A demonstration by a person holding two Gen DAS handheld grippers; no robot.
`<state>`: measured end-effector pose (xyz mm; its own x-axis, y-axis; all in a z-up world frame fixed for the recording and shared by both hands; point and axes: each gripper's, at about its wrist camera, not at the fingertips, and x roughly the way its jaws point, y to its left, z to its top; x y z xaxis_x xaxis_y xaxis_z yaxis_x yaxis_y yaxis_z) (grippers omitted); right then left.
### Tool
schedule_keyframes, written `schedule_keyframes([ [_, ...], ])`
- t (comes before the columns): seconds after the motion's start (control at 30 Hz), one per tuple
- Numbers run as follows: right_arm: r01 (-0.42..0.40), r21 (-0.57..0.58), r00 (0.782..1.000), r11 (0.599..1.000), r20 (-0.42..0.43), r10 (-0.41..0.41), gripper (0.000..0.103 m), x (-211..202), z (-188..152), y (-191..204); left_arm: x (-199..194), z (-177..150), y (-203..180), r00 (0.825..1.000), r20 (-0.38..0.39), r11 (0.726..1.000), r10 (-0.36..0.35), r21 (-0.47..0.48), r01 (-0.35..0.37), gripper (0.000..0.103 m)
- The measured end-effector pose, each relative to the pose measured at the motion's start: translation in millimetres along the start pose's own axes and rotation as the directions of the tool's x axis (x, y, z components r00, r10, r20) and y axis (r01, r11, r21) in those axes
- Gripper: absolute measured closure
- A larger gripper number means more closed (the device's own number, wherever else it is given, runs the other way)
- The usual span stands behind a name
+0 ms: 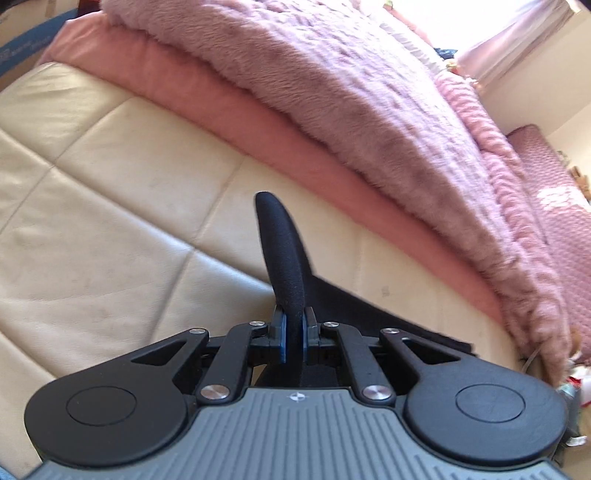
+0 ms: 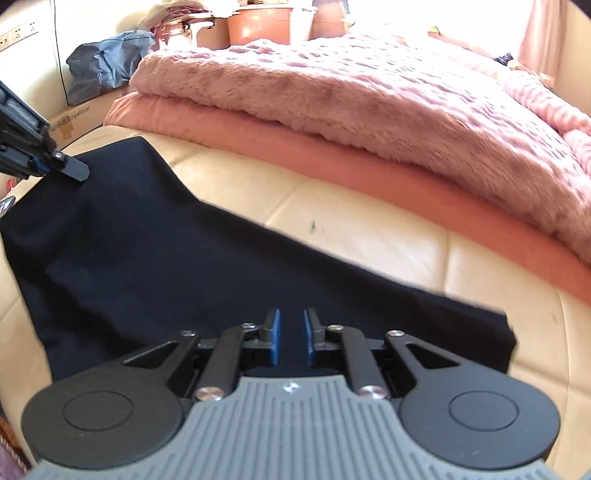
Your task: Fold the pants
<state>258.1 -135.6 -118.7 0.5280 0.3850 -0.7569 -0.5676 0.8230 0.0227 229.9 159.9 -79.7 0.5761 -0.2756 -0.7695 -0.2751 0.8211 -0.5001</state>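
Dark navy pants point(image 2: 147, 236) lie spread on the cream quilted bed surface point(image 2: 369, 236). In the left wrist view my left gripper point(image 1: 293, 332) is shut on a fold of the pants point(image 1: 280, 251) that sticks up between the blue pads; more dark cloth trails off to the right point(image 1: 369, 314). The left gripper also shows in the right wrist view point(image 2: 74, 170) at the pants' far left corner. My right gripper point(image 2: 291, 332) sits over the pants' near edge, its pads narrowly apart with dark cloth between them; whether they pinch it I cannot tell.
A folded pink fluffy blanket point(image 2: 351, 96) on a pink pad point(image 2: 332, 155) lies across the bed behind the pants. A cardboard box point(image 2: 81, 118), a blue bag point(image 2: 107, 66) and a brown pot point(image 2: 266, 22) stand at the back left.
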Motion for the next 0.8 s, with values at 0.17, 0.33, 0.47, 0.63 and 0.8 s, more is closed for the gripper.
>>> schedule_keyframes([
  [0.17, 0.005, -0.014, 1.000, 1.000, -0.017, -0.005, 0.100, 39.9, 27.4, -0.7, -8.1, 6.7, -23.2, 0.996, 0.012, 0.996, -0.084, 0.025, 0.084, 0.096],
  [0.33, -0.006, 0.041, 0.999, 0.999, -0.033, 0.007, 0.100, 72.8, 42.8, -9.7, -13.4, 7.5, -42.0, 0.989, 0.012, 0.988, -0.150, 0.030, 0.150, 0.096],
  [0.47, 0.007, 0.026, 0.999, 1.000, -0.050, -0.005, 0.100, 94.9, 47.2, -5.6, -14.3, 7.0, -55.7, 0.984, 0.009, 0.983, -0.180, 0.045, 0.179, 0.096],
  [0.63, 0.012, 0.039, 0.999, 0.999, -0.044, -0.011, 0.100, 82.3, 50.1, -4.8, -14.1, 5.4, -67.7, 0.973, 0.000, 0.972, -0.231, 0.041, 0.231, 0.096],
  [0.8, 0.035, 0.062, 0.999, 0.997, -0.014, -0.034, 0.100, 34.1, 28.4, -19.9, -15.0, -1.3, -92.8, 0.962, -0.009, 0.960, -0.273, 0.064, 0.273, 0.096],
])
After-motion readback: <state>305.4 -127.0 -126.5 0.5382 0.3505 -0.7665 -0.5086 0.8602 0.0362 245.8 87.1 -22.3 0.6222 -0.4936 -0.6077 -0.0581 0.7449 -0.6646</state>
